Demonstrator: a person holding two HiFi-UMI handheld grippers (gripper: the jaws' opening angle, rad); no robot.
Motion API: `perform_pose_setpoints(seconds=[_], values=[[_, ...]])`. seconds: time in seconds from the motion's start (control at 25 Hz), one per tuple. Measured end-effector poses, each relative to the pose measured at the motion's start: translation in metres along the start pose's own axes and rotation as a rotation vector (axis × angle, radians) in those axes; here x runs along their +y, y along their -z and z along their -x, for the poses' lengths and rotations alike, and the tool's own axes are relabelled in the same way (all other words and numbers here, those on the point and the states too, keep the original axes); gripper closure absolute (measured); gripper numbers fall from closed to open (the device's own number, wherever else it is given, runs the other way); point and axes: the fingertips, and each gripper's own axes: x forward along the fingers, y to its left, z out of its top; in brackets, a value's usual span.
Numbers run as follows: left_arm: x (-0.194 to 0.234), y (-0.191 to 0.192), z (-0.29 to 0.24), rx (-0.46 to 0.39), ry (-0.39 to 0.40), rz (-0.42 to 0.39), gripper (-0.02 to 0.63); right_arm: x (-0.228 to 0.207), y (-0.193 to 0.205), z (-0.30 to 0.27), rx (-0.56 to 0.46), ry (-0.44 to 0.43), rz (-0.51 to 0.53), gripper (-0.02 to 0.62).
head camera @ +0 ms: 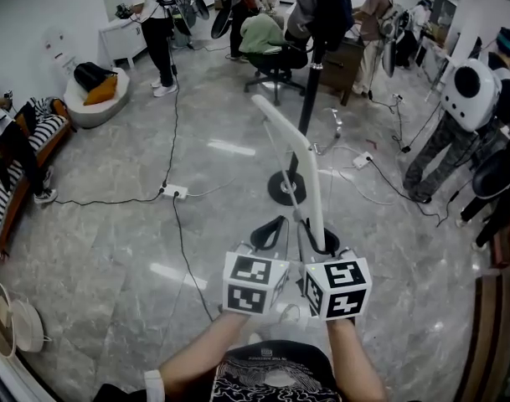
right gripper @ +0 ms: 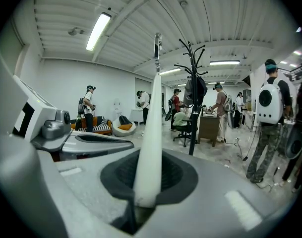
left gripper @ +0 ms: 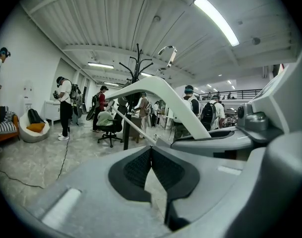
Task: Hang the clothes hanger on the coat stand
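Item inspected: the white clothes hanger. It is carried in the air over the floor; no tabletop is in view to reference. Its long axis runs away from the person, rising from the 2 grippers toward the coat stand. The metal hook is at the far, upper end.

Right gripper: jaws clamped on the near end of the hanger's thick arm. Left gripper: jaws closed at the tips, where the hanger's thin crossbar meets them and appears pinched.

The grippers sit side by side, touching or nearly so. Neither is clearly nearer the stand.

Governing relation: the stand is straight ahead and well apart from the hook. Its prongs appear level with or above the hook. Judgement: the hook must be carried forward and raised over a prong.
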Motion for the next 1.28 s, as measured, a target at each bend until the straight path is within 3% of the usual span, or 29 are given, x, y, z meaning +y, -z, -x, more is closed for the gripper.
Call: perform_pose_setpoints(seconds=[0.36, 1.28], values=[[0.028, -0.008, -0.052, 0.011, -0.009, -0.009, 0.601, -0.028, -0.008, -0.051, 0.002, -0.006, -0.009, 0.548], [0.075, -0.077, -0.284, 0.059, -0.078, -0.057, 0.601, -0.203, -0.063, -0.221, 0.018, -0.071, -0.058, 0.548]])
